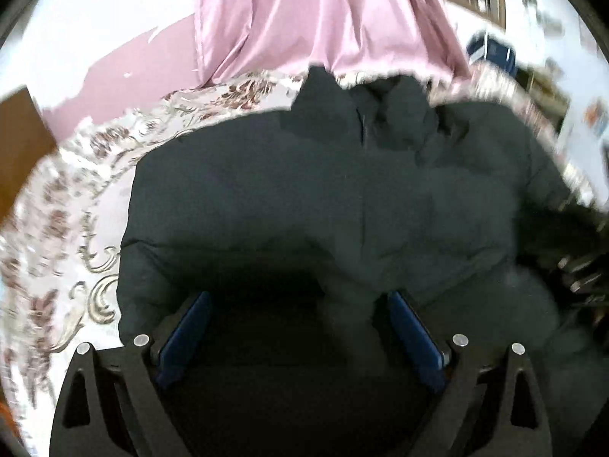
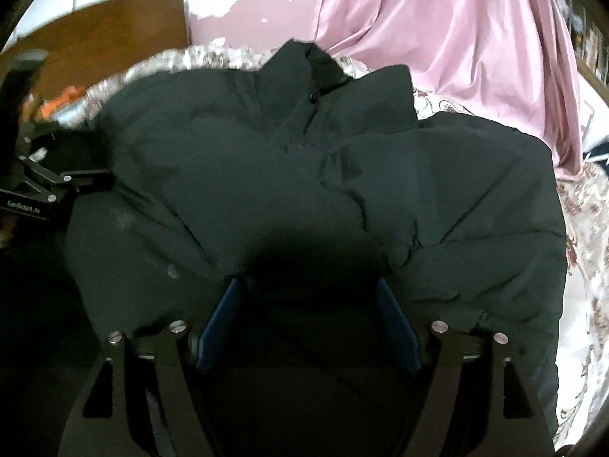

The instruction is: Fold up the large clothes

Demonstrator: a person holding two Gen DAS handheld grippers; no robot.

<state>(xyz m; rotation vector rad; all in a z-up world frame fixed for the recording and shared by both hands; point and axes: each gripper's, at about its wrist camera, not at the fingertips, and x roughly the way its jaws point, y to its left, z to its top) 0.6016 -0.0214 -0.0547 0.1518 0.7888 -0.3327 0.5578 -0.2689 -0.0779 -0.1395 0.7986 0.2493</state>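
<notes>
A large dark padded jacket [image 1: 342,190] lies on a flowered bedspread [image 1: 76,198], collar at the far side. My left gripper [image 1: 298,297] stands open over the jacket's near hem, blue pads [image 1: 190,327] wide apart with fabric bulging between them. In the right wrist view the same jacket [image 2: 304,175] fills the frame, its collar and a snap button toward the top. My right gripper [image 2: 310,285] is open too, pads [image 2: 396,323] apart over the near hem. The left gripper's black body [image 2: 34,182] shows at the left edge of that view.
A pink satin curtain [image 1: 312,19] hangs behind the bed, also in the right wrist view [image 2: 456,38]. A brown wooden panel [image 2: 106,34] stands at the left. Shelves with clutter [image 1: 533,57] are at the far right. Bedspread [image 2: 586,228] shows right of the jacket.
</notes>
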